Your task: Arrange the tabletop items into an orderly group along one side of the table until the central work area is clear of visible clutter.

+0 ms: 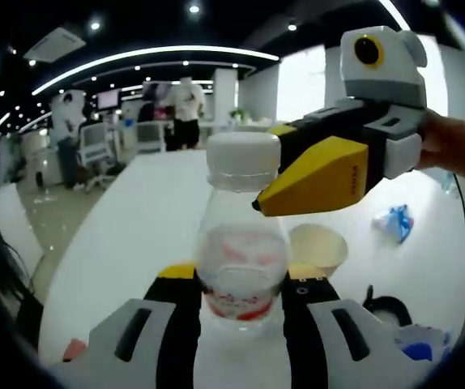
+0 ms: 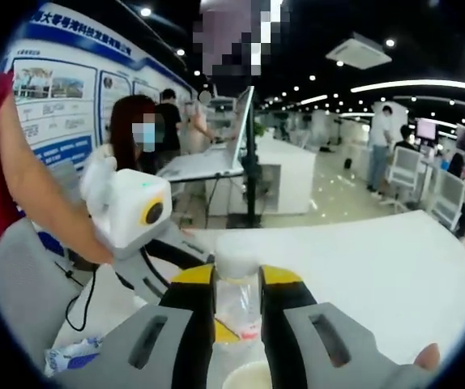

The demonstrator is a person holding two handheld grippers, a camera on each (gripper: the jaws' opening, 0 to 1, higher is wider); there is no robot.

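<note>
One bottle [image 1: 241, 243] between two tools

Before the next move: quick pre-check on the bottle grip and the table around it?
1. Left gripper shut on the bottle body: ok.
2. Right gripper jaws around the bottle just under the cap: ok; actual contact cannot tell.
3. Cap seated on the bottle: ok.
4. Bottle upright: ok.
5. Paper cup close behind the bottle, separate from it: ok, mind it when moving.
6. Blue wrapper lying on the table beyond the cup, not yet tidied: not ok.
</note>
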